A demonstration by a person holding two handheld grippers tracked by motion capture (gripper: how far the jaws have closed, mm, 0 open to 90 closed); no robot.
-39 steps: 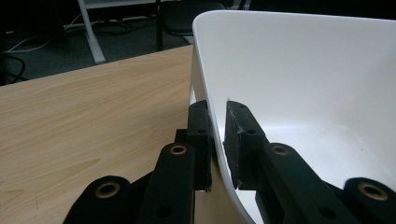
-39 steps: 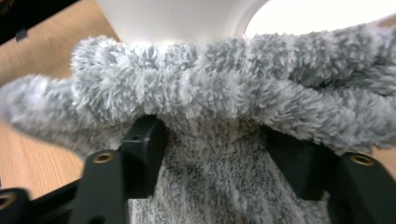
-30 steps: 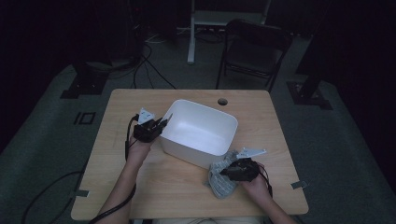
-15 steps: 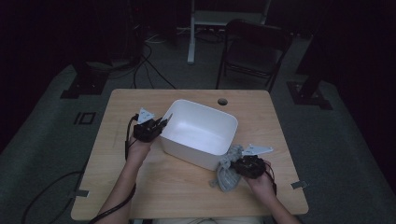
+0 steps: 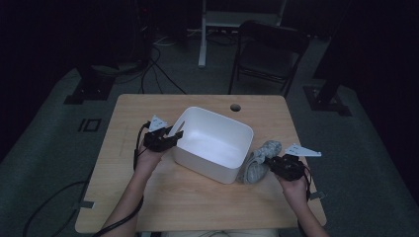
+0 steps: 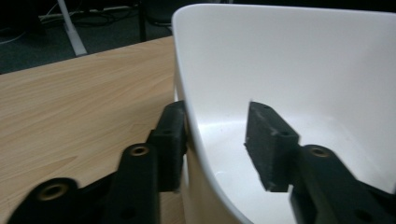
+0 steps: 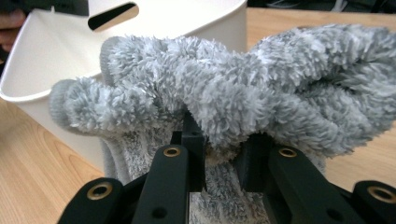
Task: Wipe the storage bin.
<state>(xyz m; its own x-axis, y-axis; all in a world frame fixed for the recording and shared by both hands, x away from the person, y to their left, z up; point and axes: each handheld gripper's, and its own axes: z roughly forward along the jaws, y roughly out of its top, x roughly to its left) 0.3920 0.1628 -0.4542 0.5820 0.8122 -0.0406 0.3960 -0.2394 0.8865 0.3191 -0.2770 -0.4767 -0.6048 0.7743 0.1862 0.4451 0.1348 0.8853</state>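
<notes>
A white plastic bin (image 5: pixel 213 112) stands mid-table. My left gripper (image 5: pixel 177 134) is at its left rim. In the left gripper view the jaws (image 6: pixel 217 116) straddle the bin wall (image 6: pixel 289 56): the outer pad rests against it and the inner pad stands apart. These jaws have just been opening. A fluffy grey cloth (image 5: pixel 259 163) hangs bunched against the bin's right side. My right gripper (image 5: pixel 269 162) has just closed and is shut on it. In the right gripper view the cloth (image 7: pixel 210 79) bulges over the pinching jaws (image 7: pixel 222 137), with the bin (image 7: pixel 56 51) behind.
The wooden table (image 5: pixel 148 106) has a round cable hole (image 5: pixel 235 107) near its far edge. A dark chair (image 5: pixel 269 49) and floor cables lie beyond the table. Bare wood stretches in front of the bin.
My right gripper shut on the grey cloth and lifted it up and to the right, beside the bin. The left gripper kept its place while its jaws opened off the bin wall.
</notes>
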